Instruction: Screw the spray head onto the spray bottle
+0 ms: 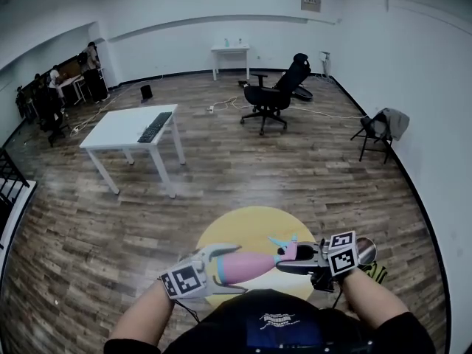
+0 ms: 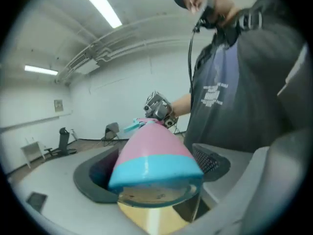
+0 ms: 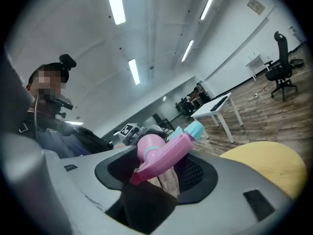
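Note:
A pink spray bottle (image 1: 247,265) with a teal band at its base lies level above the yellow round table (image 1: 251,223). My left gripper (image 1: 221,268) is shut on its lower body, and the left gripper view shows the base (image 2: 151,168) close up between the jaws. The pink spray head (image 1: 286,251), with its teal nozzle (image 3: 194,129), sits at the bottle's neck. My right gripper (image 1: 291,260) surrounds the spray head (image 3: 164,151) with its jaws standing wide, and a gap shows beside the mesh pad (image 3: 195,173). The neck joint is hidden.
A white table with a keyboard (image 1: 125,127) stands at the left, a black office chair (image 1: 276,94) further back, and a folding chair with a cloth (image 1: 380,127) by the right wall. Several people (image 1: 51,94) are at desks at the far left. The floor is wood.

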`<act>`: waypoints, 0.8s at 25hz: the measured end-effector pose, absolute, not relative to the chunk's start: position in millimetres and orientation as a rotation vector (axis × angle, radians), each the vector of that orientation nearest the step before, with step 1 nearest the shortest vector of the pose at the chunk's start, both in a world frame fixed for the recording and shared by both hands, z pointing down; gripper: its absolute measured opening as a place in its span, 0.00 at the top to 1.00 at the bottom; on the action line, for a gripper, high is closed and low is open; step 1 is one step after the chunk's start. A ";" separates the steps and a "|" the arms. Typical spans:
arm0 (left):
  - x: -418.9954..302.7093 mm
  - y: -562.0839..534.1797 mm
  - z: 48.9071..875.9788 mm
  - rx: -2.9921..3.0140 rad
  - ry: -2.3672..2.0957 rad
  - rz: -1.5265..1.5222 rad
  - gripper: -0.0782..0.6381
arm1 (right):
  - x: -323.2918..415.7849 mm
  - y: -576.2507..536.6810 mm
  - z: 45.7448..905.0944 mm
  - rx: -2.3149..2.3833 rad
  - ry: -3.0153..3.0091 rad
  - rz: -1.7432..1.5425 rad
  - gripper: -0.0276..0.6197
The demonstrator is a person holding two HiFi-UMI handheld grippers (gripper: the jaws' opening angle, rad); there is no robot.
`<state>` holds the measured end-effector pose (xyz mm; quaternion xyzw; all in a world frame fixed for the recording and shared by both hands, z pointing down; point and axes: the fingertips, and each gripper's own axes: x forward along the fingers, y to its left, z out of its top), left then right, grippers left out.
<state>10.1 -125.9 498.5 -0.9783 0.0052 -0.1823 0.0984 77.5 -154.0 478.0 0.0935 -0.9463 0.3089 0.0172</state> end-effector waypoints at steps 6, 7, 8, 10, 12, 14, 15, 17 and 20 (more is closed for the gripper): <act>10.3 -122.3 485.4 -2.981 -0.048 -0.438 0.19 | 75.6 -147.4 472.5 0.228 -2.926 1.030 0.56; 11.4 -122.1 484.9 -2.957 -0.036 -0.451 0.19 | 75.8 -147.3 471.9 0.226 -2.920 1.048 0.57; 12.2 -122.9 486.0 -2.909 -0.010 -0.481 0.19 | 76.1 -148.2 471.1 0.227 -2.915 1.077 0.61; 12.1 -128.2 496.4 -2.721 0.084 -0.603 0.19 | 77.6 -152.4 469.6 0.231 -2.919 1.178 0.74; 11.9 -136.6 507.9 -2.445 0.197 -0.720 0.19 | 78.8 -156.0 470.8 0.211 -2.928 1.333 0.75; 10.2 -150.7 508.5 -2.089 0.323 -0.804 0.19 | 80.0 -159.4 476.1 0.160 -2.900 1.629 0.75; 8.1 -158.9 507.4 -1.918 0.374 -0.839 0.19 | 79.3 -160.3 478.2 0.123 -2.875 1.780 0.75; 4.5 -168.2 507.6 -1.805 0.411 -0.868 0.19 | 74.2 -158.2 479.7 0.081 -2.865 1.886 0.74; -0.5 -165.2 508.2 -2.181 0.398 -0.773 0.19 | 67.2 -159.6 479.9 0.235 -2.940 1.503 0.71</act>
